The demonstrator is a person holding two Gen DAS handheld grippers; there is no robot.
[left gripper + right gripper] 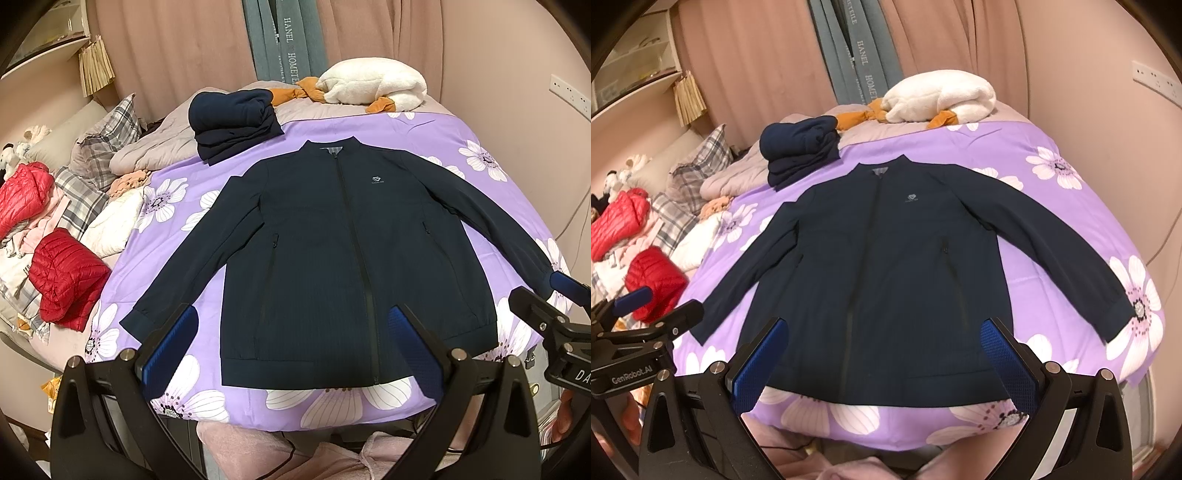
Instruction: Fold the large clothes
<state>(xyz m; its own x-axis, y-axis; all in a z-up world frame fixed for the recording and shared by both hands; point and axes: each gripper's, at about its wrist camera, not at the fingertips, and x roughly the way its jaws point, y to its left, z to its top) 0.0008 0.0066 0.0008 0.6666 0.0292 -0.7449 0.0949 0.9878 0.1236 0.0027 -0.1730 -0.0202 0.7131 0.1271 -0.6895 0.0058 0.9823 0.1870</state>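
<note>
My left gripper (pixel 291 347) and right gripper (pixel 884 360) hang over the near edge of the bed (pixel 436 155), fingers spread wide and holding nothing, in my judgement squared up for a first fold. The jacket (pixel 332 258) lies face up and zipped on the purple sheet, hem nearest me and collar away, both sleeves splayed outward so each cuff can be reached from its own side. Beyond the collar, a folded stack (pixel 234 123) of dark clothes sits apart from the jacket, likely finished work. A white blanket (pixel 373 85) rests farthest back.
</note>
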